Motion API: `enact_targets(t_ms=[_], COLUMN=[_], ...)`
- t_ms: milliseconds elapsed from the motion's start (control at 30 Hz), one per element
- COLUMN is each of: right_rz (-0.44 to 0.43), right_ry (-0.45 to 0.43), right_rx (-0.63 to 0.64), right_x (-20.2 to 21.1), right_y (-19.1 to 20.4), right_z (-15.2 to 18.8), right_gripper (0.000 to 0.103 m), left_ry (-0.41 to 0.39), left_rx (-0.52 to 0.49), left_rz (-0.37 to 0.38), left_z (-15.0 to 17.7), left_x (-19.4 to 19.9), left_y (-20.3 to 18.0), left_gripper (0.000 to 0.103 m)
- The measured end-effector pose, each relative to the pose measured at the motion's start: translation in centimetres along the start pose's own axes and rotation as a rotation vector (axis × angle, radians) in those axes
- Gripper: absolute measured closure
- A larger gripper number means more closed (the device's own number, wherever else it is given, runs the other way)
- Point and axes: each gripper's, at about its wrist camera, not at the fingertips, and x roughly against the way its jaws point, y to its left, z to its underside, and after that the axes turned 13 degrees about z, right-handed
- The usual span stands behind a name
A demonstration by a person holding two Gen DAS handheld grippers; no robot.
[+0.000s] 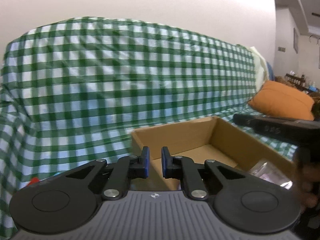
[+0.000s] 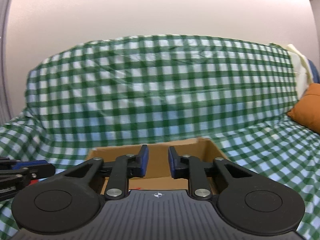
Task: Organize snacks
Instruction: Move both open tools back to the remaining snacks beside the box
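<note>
Blue pads line the jaws of both tools, and both pairs stand a little apart with nothing between them: the left gripper (image 1: pixel 155 161) shows a narrow empty gap, the right gripper (image 2: pixel 158 160) a slightly wider one, also empty. Just past both sets of fingers sits an open cardboard box (image 1: pixel 230 134), its flaps out of the way and its brown floor largely bare in the left wrist view; the right wrist view looks into the same box from nearly head-on, though that tool's own body hides most of the inside. At the box's near right corner, low in the left view, lies a clear, crinkled snack packet (image 1: pixel 270 172), partly cut off by a blurred dark shape that I take to be the other tool and the hand carrying it. A scrap of red shows at the lower left of that view, too small to name. Everything rests on a sofa draped in a green-and-white checked cover (image 2: pixel 160 92), with an orange cushion (image 1: pixel 280 100) at its far right end. Judging by the empty jaws, this is a reach between placements. The next move calls for opening wider, settling over a packet and pinching the soft wrapper without crushing it.
</note>
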Motion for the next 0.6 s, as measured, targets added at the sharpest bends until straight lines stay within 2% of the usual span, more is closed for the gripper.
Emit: enact_targets(t_ms=[333,467,600], right_rz=[-0.204,-0.299,-0.397], right_ry=[-0.027,0.020,0.057], right_rx=[0.002,0.008,0.040], right_x=[2.6,3.5,4.8], right_y=[6.0,9.4,13.0], right_z=[0.5,1.7,3.2], right_gripper=[0.080,0.080,0.080], left_ry=[0.057,0.107,0.104], left_rx=[0.108,0.226,0.350], left_rz=[-0.217,-0.338,-0.425], left_z=[0.2,0.8,1.5], left_x=[2.6,3.7,5.6], left_y=[8.2,12.9,17.2], left_gripper=[0.090,0.090,0.090])
